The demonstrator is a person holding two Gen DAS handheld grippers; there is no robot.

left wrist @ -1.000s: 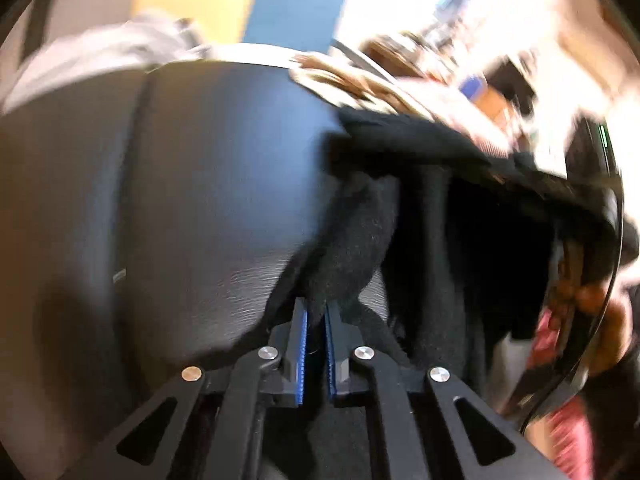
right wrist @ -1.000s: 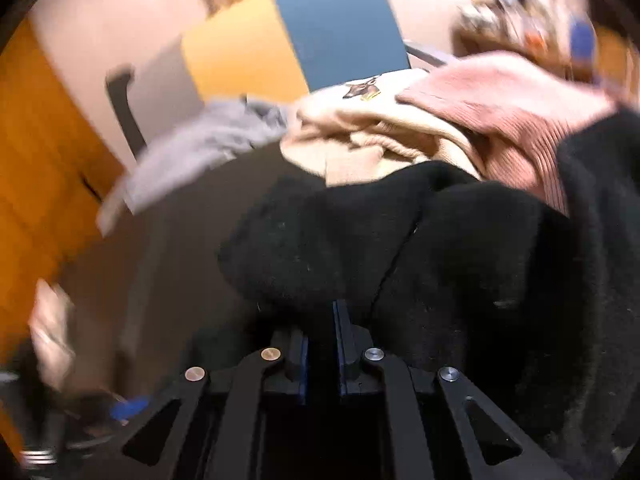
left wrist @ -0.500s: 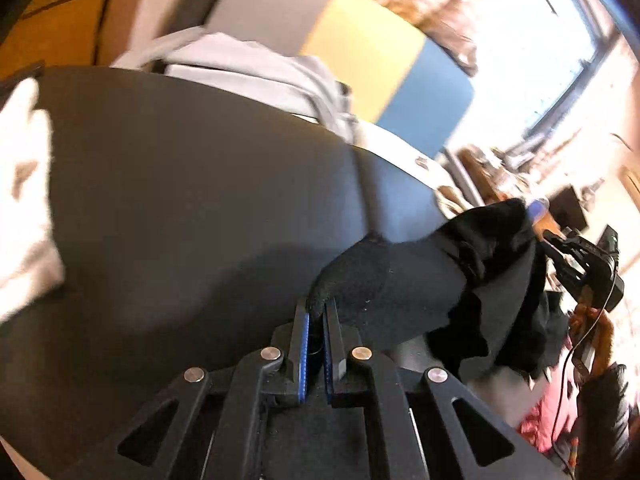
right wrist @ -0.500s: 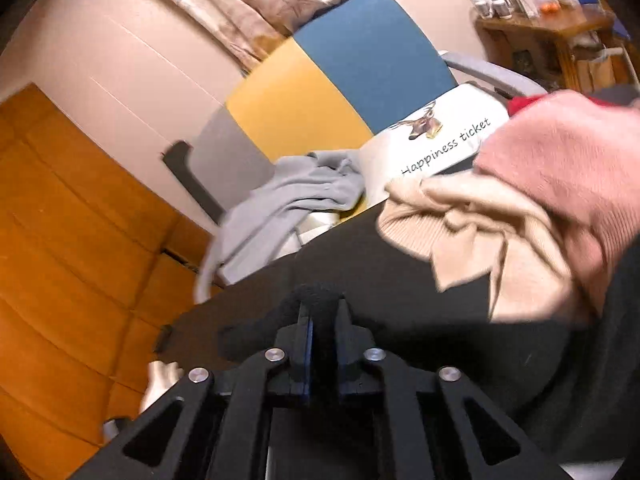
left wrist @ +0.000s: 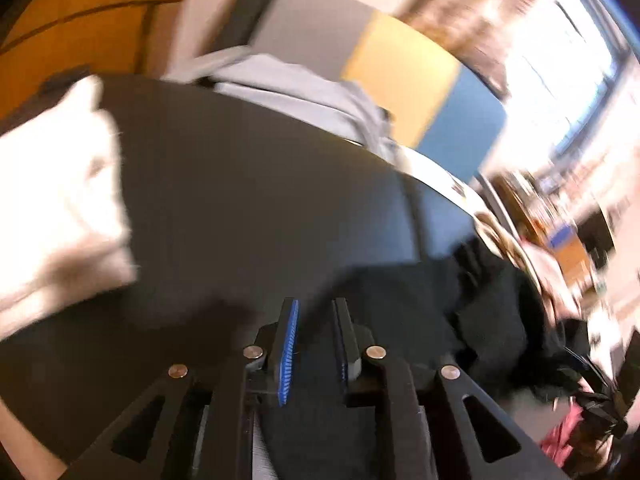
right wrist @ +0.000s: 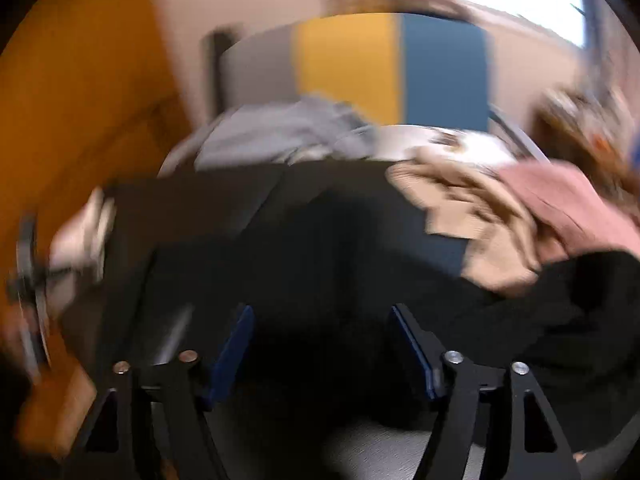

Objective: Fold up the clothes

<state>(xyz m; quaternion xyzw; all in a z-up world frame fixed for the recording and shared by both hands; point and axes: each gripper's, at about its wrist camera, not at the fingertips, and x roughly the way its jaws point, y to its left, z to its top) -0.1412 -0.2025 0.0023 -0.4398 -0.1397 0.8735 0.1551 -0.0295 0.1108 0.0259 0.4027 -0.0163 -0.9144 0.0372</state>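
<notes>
A black garment lies spread on the dark table, reaching from the right toward my left gripper. That gripper's jaws are opening; a narrow gap shows between the blue pads, which press on nothing. In the right wrist view the black garment lies under and ahead of my right gripper. Its jaws are opening wide, the cloth below them and free of the blue pads. Both views are blurred.
A white garment lies at the table's left. A grey one lies at the far edge before a grey, yellow and blue chair back. Beige and pink knits are heaped at the right, beside the black cloth.
Both grippers were shut on the black garment's edge; now their jaws have parted, the right widely, and the cloth lies on the table. The right view has swung and rolled.
</notes>
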